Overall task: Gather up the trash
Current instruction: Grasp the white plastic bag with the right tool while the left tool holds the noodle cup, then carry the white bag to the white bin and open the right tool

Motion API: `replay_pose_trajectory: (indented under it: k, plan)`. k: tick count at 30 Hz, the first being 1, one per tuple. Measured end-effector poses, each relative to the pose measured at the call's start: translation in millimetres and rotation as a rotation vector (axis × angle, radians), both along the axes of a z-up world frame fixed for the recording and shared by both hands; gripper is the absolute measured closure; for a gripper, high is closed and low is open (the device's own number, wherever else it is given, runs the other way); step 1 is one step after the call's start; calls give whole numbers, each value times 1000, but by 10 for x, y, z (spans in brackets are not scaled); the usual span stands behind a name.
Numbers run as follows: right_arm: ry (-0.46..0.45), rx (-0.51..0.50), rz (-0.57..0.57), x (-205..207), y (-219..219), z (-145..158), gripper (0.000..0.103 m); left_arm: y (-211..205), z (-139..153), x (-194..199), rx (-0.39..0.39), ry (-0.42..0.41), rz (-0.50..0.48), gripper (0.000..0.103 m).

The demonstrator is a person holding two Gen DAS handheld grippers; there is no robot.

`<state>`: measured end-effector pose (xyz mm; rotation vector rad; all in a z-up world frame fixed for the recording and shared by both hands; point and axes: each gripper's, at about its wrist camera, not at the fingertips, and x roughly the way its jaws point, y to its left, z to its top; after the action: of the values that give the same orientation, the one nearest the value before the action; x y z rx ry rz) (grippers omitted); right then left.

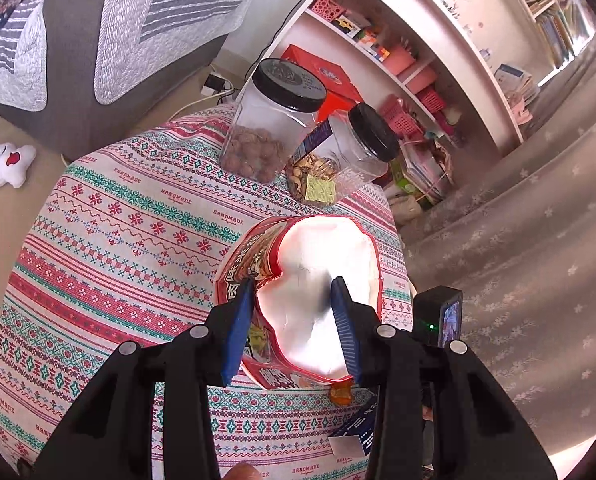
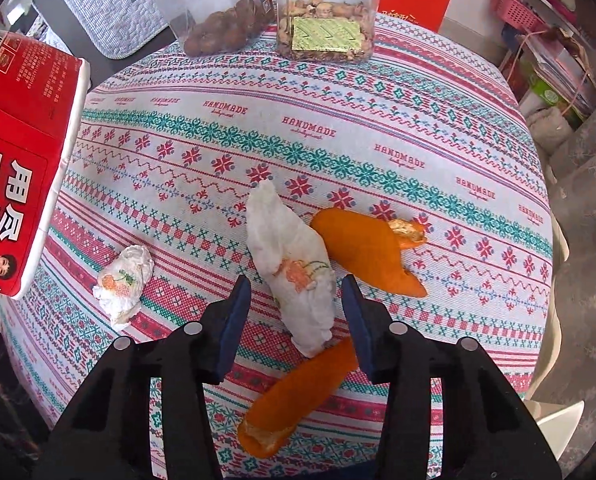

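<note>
The crumpled tissue (image 2: 294,268) lies mid-surface between the spread, not yet touching pads of the right claw (image 2: 296,312), peels (image 2: 361,252) just beside it; the left claw (image 1: 294,320) pinches the red bag (image 1: 321,300) by its wall, mouth gaping, likely to receive trash.

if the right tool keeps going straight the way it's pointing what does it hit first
Most likely the long crumpled tissue, which lies between the fingers of the right tool; the pads don't look pressed on it. Depth is unclear, but the tablecloth comes right beneath.
</note>
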<state>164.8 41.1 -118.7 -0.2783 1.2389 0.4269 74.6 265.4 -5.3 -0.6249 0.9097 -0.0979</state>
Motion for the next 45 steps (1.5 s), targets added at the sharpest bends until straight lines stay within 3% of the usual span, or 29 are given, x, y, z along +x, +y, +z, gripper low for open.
replay_pose_trajectory:
  k: [2, 3, 10, 21, 28, 33, 39, 45]
  plan:
    - [-9, -13, -3, 8, 49, -34, 60, 14, -32, 19, 3, 13, 1, 63]
    - [-9, -12, -5, 12, 71, -52, 66, 29, -48, 20, 4, 18, 5, 63]
    - [-34, 9, 4, 36, 155, -8, 68, 63, -113, 54, 14, 40, 21, 63]
    - [-198, 150, -60, -48, 89, 628, 69, 48, -83, 38, 49, 26, 57, 63]
    - [-383, 219, -138, -225, -150, 1084, 68, -50, 14, -18, 89, -31, 81, 63]
    - [-478, 253, -203, -351, -373, 1293, 68, -179, 192, -137, 139, -123, 101, 63]
    - [-602, 254, -258, -543, -593, 1497, 68, -361, 465, -286, 162, -233, 119, 63]
    - [-694, 247, -310, -703, -857, 1691, 68, -613, 629, -343, 194, -282, 94, 63]
